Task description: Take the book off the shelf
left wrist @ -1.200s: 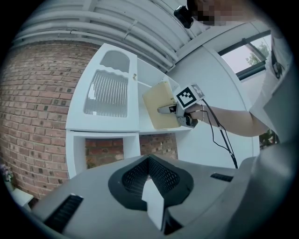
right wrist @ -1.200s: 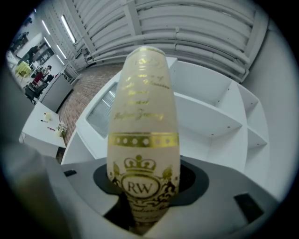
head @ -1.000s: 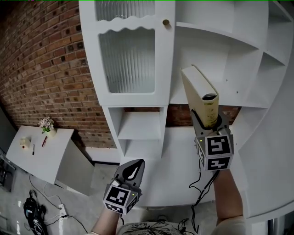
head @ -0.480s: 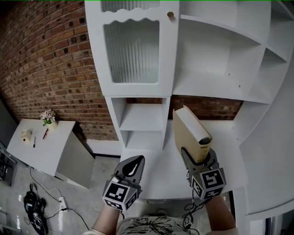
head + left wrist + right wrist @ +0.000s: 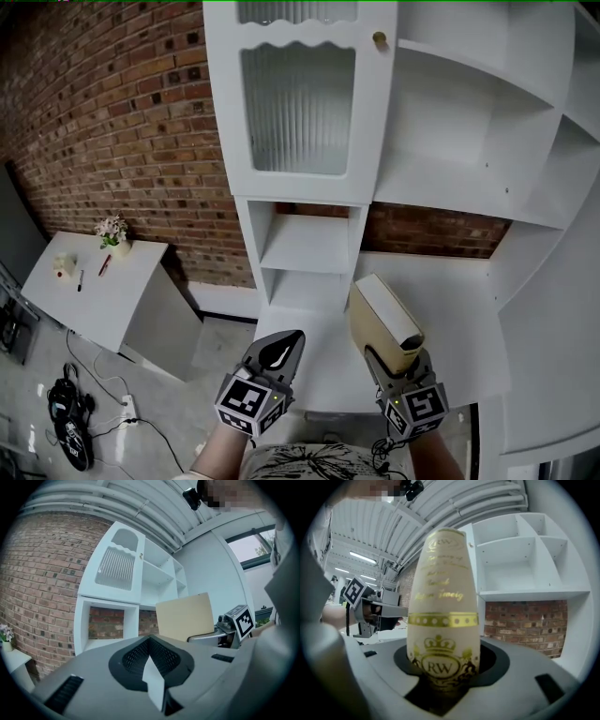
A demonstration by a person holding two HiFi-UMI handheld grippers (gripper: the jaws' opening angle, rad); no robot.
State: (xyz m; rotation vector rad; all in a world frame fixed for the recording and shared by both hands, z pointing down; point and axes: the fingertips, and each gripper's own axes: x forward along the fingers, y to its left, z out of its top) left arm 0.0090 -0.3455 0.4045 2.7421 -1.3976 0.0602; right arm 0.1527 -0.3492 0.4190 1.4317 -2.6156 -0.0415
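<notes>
so the book [image 5: 382, 317] is off the shelf [image 5: 441, 192], below and in front of it, long axis sticking straight out of the right gripper [image 5: 394, 364], which is clamped half-open on its lower end; left gripper [image 5: 274, 353] is shut, empty.

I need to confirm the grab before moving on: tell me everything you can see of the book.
The book is a closed cream hardback with white page edges; its spine carries gold print: a crown over RW, a dotted band, script above. The right tongs clamp its lower end, and it sticks up tilted, clear of the white shelf unit. Nothing else touches it.
</notes>
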